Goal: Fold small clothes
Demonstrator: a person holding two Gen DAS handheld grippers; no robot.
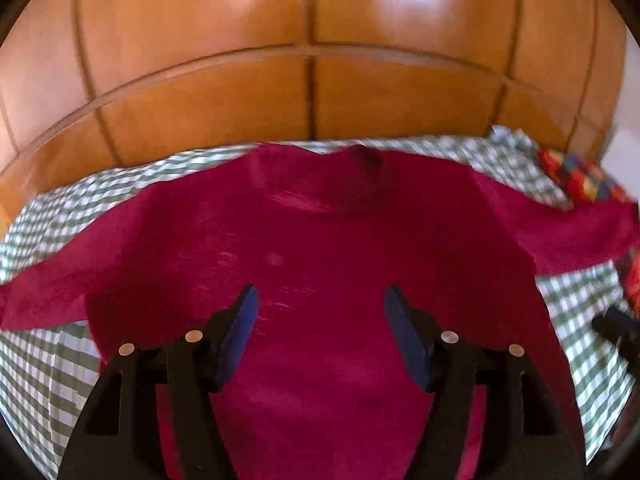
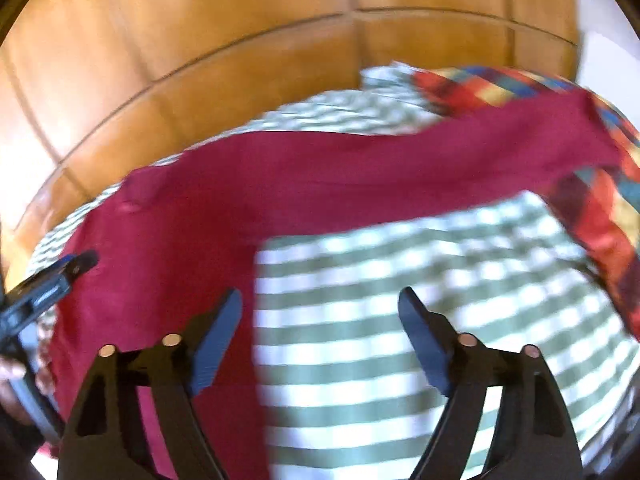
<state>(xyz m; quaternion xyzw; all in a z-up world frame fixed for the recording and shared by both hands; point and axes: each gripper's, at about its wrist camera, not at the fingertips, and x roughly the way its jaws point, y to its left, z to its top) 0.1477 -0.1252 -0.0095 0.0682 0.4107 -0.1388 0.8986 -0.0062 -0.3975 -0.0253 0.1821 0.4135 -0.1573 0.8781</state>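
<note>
A dark red long-sleeved top [image 1: 320, 240] lies spread flat on a green and white checked cloth [image 1: 60, 216], sleeves out to both sides. My left gripper [image 1: 320, 300] hovers over the top's body, open, nothing between its fingers. In the right wrist view the red top [image 2: 180, 220] fills the left side, and one sleeve [image 2: 440, 148] stretches to the right. My right gripper [image 2: 320, 304] stands open over the top's side edge and the checked cloth [image 2: 400, 280], holding nothing. The left gripper [image 2: 60, 272] shows at the left edge of that view.
A wooden panelled wall [image 1: 312, 60] rises right behind the cloth. A multicoloured checked fabric [image 1: 580, 180] lies at the far right under the sleeve's end, seen as colourful fabric [image 2: 600, 220] in the right wrist view. The right gripper's tip [image 1: 616, 328] enters at the right edge.
</note>
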